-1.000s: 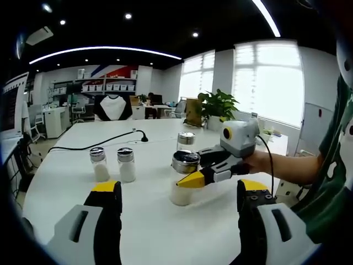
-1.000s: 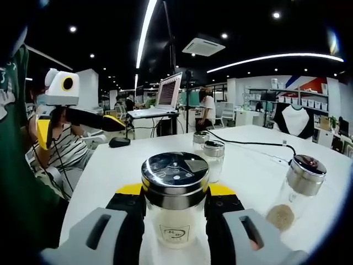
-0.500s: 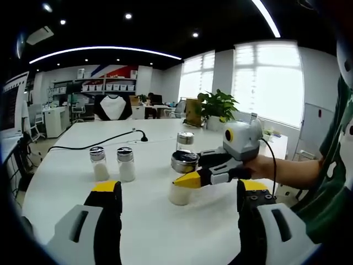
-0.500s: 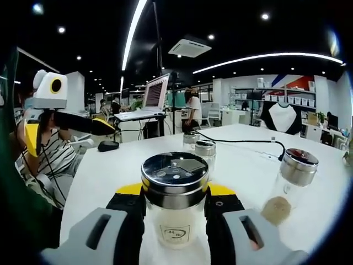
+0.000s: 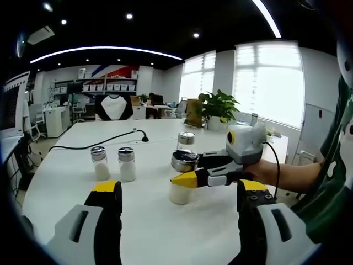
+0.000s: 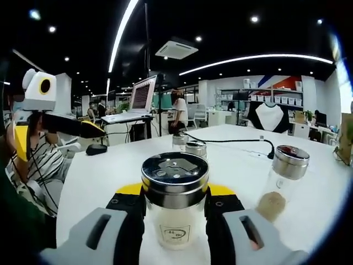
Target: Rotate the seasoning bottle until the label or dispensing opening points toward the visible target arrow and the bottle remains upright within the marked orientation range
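White table (image 6: pixel 331 187) holds the seasoning bottle (image 6: pixel 175 205), standing upright near the front. The right gripper (image 6: pixel 175 207) pinches it between its fingers (image 6: pixel 130 207). The left gripper (image 5: pixel 179 204) hangs above the table, fingers spread apart, holding nothing.

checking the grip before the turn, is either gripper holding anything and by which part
The right gripper holds the seasoning bottle by its glass body, jaws on either side just below the metal lid. The left gripper is open and holds nothing.
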